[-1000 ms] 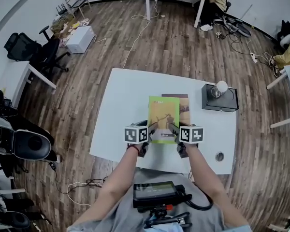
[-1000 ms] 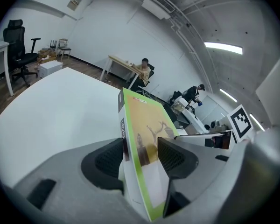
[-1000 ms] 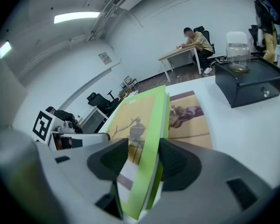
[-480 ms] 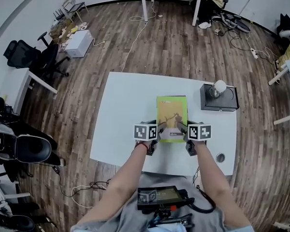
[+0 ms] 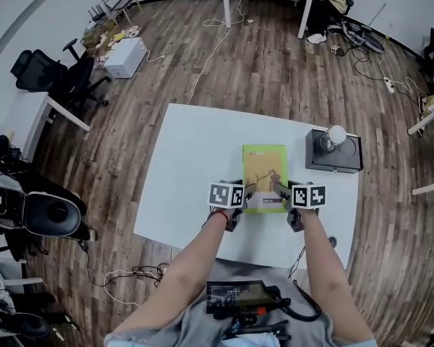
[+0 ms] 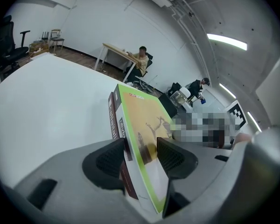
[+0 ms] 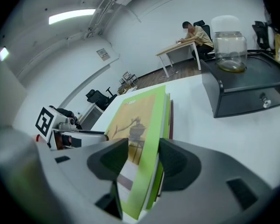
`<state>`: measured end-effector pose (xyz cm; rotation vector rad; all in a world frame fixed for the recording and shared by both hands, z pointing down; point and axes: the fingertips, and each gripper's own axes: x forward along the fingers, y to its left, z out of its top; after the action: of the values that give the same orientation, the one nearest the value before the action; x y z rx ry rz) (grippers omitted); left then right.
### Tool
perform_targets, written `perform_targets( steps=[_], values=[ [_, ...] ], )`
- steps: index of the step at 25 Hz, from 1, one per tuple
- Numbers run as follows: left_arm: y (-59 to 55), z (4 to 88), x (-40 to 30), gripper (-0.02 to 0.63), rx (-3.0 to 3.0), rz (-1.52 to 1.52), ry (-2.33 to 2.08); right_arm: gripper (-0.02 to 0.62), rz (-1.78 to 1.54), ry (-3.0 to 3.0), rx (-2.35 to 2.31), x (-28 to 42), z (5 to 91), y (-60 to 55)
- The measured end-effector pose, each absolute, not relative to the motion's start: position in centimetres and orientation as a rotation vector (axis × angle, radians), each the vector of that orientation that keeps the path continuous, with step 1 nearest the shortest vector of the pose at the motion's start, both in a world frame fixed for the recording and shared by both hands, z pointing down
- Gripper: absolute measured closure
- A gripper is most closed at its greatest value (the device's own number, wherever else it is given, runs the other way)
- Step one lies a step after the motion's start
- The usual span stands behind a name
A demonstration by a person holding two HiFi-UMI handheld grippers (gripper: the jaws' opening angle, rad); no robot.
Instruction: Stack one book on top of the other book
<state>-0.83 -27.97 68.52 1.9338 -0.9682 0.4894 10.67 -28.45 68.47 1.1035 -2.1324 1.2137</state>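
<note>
A green-covered book lies flat on the white table, held at its near end from both sides. It rests on a dark brown book that the head view hides. The brown spine shows just under the green book in the left gripper view, and a brown edge shows beside the green cover in the right gripper view. My left gripper grips the green book's left edge, its jaws closing a little. My right gripper is shut on the right edge.
A black drawer box with a glass jar on top stands to the right of the books. A small round hole sits near the table's front right corner. Chairs, desks and cables surround the table on the wooden floor.
Both grippers have carried the green book to the right and lowered it. The brown book, seen beside it a second ago, is now covered in the head view.
</note>
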Motion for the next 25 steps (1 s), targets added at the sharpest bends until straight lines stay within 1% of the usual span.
perform_targets(
  steps=[19,25],
  values=[
    [-28.9,69.0,-1.9,0.373,1.940,0.496,-0.977,0.400,1.194,-2.162,1.110,9.5,68.8,-29.2],
    [-28.8,68.5,-1.9,0.373,1.995,0.580,-1.023,0.397,1.118,-2.148,1.133,9.5,68.5,-29.1]
  ],
)
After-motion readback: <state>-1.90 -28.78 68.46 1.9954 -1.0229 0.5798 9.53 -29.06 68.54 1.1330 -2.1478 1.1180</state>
